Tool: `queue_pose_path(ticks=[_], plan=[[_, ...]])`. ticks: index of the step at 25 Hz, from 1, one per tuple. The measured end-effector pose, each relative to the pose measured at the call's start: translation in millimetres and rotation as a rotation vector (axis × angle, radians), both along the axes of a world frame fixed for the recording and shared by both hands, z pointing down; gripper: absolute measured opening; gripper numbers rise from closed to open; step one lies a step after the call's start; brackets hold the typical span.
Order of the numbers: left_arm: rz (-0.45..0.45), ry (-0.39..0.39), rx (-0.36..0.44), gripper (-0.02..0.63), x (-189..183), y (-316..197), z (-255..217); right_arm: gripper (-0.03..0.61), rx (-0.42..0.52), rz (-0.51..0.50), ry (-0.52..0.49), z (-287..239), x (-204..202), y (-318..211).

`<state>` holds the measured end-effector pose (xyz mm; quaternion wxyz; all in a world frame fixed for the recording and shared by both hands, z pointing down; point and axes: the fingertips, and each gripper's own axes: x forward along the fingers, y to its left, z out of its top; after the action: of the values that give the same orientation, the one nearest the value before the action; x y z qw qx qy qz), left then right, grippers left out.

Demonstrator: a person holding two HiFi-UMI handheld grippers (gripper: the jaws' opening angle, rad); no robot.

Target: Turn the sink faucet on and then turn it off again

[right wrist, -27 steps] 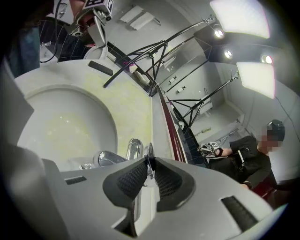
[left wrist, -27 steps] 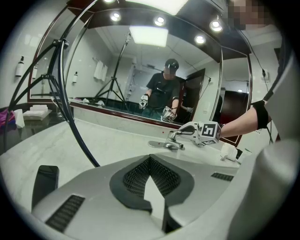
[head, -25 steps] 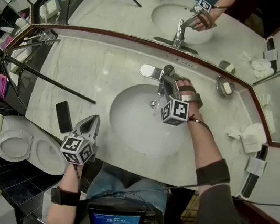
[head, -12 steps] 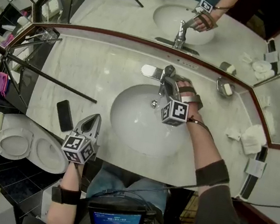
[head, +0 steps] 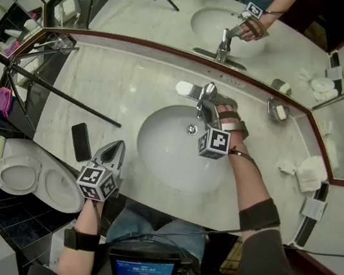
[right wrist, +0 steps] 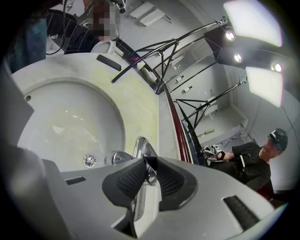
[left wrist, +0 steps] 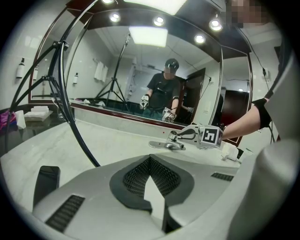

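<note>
Right gripper (right wrist: 150,169), jaws just opening, slack around the faucet lever (right wrist: 144,151) standing between them, left gripper (left wrist: 151,187) clenched empty: the loosened lever may slip free half-turned, leaving the faucet running.

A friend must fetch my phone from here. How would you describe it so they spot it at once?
Start at the pale marble vanity counter and its white oval sink basin. Left of the basin, near the counter's front edge, lies the flat black rectangular phone. It is the only dark slab lying flat there; the black tripod leg beyond it is a long rod.
</note>
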<state>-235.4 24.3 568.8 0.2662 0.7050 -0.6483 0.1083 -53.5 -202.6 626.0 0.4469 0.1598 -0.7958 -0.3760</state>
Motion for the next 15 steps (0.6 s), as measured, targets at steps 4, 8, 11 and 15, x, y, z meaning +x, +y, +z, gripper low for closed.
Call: queue_pose_path(ticks=[4,8,11,15], plan=[[-0.005,0.0,0.002,0.002,-1.2,0.3,-2.0,0.069,0.0,0.0,0.007,0.0,-0.6,-0.2],[-0.002,-0.002,-0.003,0.002,-1.3,4.0,-1.0,0.069,0.009,-0.002,0.02,-0.4,-0.4,-0.1],[0.0,-0.008,-0.007,0.002,-2.4,5.9,-1.1,0.072,0.01,0.014,0.027,0.6,2.1,-0.4],[0.005,-0.018,-0.003,0.002,-9.0,5.2,-6.2,0.074,-0.036,0.083,0.008,-0.4,5.9,1.7]])
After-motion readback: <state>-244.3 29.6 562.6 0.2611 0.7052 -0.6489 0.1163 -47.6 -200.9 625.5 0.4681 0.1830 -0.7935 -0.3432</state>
